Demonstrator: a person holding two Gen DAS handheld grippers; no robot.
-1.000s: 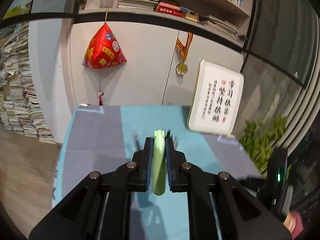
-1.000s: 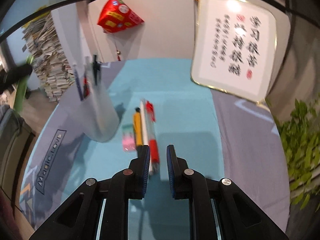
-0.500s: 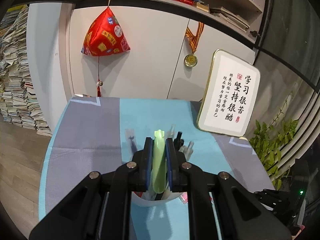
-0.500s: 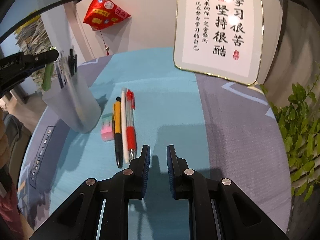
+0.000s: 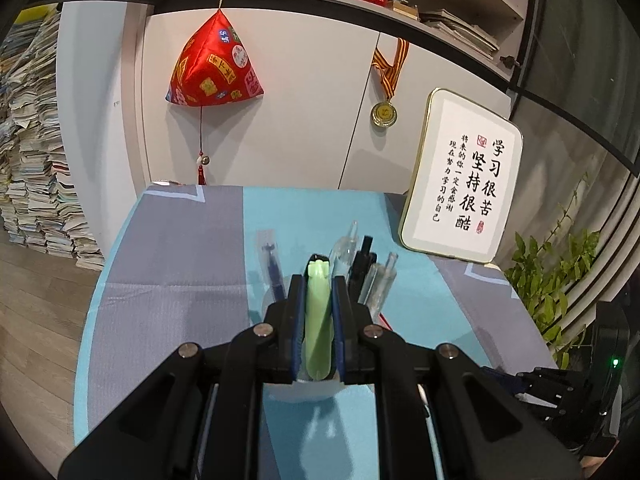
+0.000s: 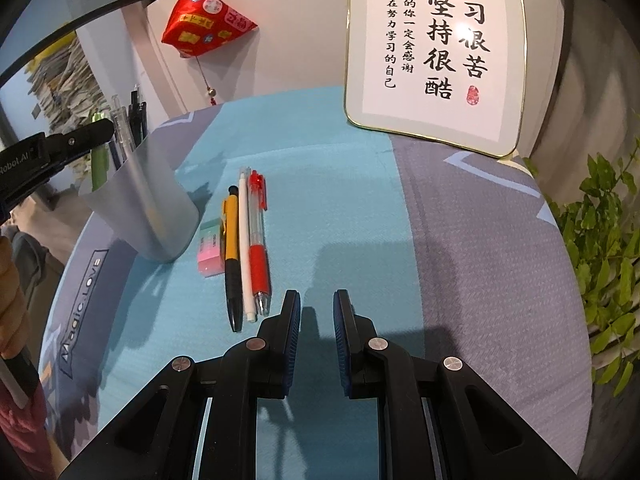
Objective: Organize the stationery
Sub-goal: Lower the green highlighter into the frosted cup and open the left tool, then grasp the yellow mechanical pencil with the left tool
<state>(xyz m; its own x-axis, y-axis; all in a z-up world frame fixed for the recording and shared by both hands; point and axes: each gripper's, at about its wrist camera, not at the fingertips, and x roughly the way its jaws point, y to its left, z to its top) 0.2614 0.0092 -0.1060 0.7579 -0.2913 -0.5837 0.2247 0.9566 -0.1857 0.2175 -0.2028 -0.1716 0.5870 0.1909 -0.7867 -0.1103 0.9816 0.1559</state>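
My left gripper (image 5: 316,292) is shut on a light green pen (image 5: 318,320) and holds it upright over the translucent pen cup (image 6: 140,204), with the pen's lower end inside the cup. Several pens (image 5: 362,268) stand in the cup. In the right wrist view the left gripper (image 6: 60,148) reaches the cup from the left. On the mat beside the cup lie a pink and green eraser (image 6: 211,246), a yellow and black pen (image 6: 232,256), a white pen (image 6: 245,240) and a red pen (image 6: 257,240). My right gripper (image 6: 316,308) is open and empty, just right of the pens' tips.
A framed calligraphy board (image 6: 434,48) leans at the back right of the blue and grey mat (image 6: 472,240). A green plant (image 6: 608,216) stands off the right edge. A red tetrahedral ornament (image 5: 214,68) and a medal (image 5: 384,114) hang on the cabinet behind.
My left gripper carried the green pen over the cup and lowered its end in. My right gripper drew back from the pens on the mat, still open.
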